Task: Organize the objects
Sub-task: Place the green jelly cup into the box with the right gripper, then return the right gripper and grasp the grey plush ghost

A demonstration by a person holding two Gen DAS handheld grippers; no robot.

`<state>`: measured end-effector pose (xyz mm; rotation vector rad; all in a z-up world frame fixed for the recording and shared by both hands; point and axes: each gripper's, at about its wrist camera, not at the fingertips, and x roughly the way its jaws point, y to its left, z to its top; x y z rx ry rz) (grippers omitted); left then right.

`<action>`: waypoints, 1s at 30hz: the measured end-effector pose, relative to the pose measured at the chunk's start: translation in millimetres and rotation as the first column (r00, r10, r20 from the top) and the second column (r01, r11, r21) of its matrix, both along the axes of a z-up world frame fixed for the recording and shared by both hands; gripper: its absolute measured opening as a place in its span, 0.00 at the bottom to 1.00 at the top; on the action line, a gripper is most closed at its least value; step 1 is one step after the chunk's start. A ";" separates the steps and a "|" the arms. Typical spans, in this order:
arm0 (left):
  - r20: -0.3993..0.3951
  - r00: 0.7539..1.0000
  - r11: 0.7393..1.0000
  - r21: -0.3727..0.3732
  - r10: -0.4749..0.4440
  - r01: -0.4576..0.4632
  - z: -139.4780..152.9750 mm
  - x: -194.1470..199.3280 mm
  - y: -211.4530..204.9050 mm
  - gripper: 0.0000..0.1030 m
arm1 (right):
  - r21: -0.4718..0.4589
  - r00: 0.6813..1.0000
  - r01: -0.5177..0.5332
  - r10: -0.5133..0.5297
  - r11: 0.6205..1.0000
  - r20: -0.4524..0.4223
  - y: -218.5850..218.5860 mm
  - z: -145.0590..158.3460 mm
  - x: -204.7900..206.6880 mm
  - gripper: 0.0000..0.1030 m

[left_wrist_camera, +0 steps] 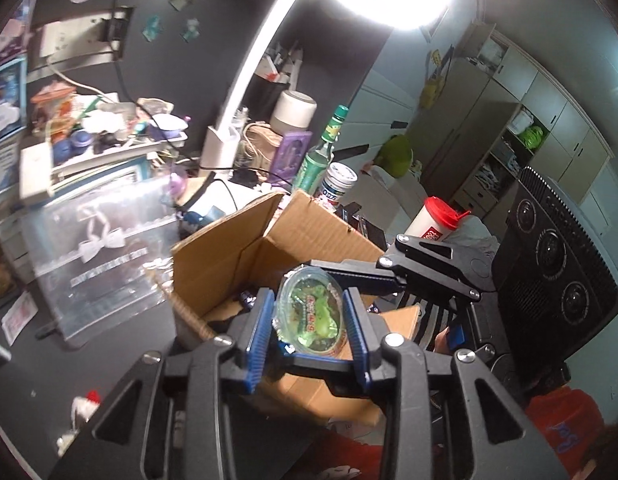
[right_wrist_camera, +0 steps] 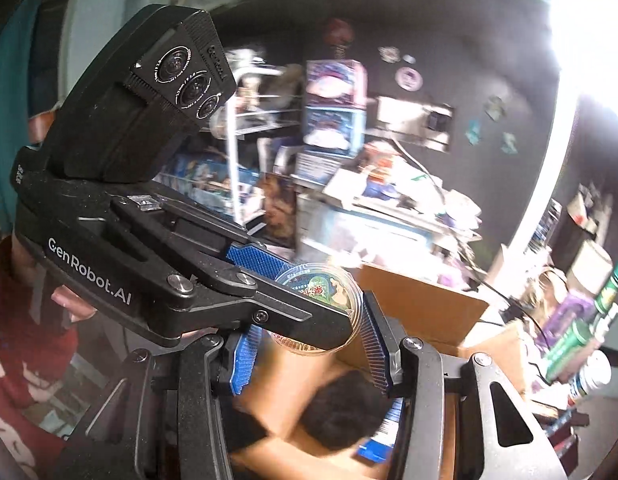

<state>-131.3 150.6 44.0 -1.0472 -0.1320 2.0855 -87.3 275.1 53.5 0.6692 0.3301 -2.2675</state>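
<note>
My left gripper (left_wrist_camera: pixel 309 322) is shut on a round clear-lidded cup with a green label (left_wrist_camera: pixel 311 312) and holds it above the open cardboard box (left_wrist_camera: pixel 245 256). The same cup (right_wrist_camera: pixel 329 292) shows in the right wrist view, clamped between the left gripper's blue pads (right_wrist_camera: pixel 257 258). My right gripper (right_wrist_camera: pixel 313 354) is open and empty; its blue pads stand on either side of the cup, just below it, over the box (right_wrist_camera: pixel 425 300). The right gripper's body (left_wrist_camera: pixel 437 264) reaches in from the right in the left wrist view. Dark items and a blue packet lie inside the box.
A clear plastic case (left_wrist_camera: pixel 105 248) stands left of the box. A green bottle (left_wrist_camera: pixel 321 152), a white jar (left_wrist_camera: pixel 339 182) and a red-lidded cup (left_wrist_camera: pixel 437 220) stand behind it. A white lamp arm (left_wrist_camera: pixel 245 76) rises over a cluttered shelf (left_wrist_camera: pixel 89 136).
</note>
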 end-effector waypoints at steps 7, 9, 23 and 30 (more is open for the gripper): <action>0.088 0.996 0.999 -0.018 -0.030 0.031 -13.7 -36.2 29.4 0.32 | 0.059 0.992 0.031 -0.038 0.998 0.121 16.9 -7.2 -38.5 0.41; 0.093 0.995 0.999 -0.024 -0.029 0.032 -15.8 -37.4 31.3 0.32 | 0.079 0.988 0.030 -0.042 0.996 0.146 15.7 -9.9 -43.3 0.41; -0.056 0.993 0.992 -0.072 0.101 -0.105 3.3 -8.4 -4.9 0.73 | 0.121 0.980 0.088 -0.108 0.989 0.168 23.5 -15.1 -39.2 0.53; -0.188 0.954 0.967 -0.056 0.235 -0.250 18.7 27.9 -45.6 0.79 | 0.081 0.986 0.054 -0.066 0.995 0.151 10.4 -5.4 -23.0 0.53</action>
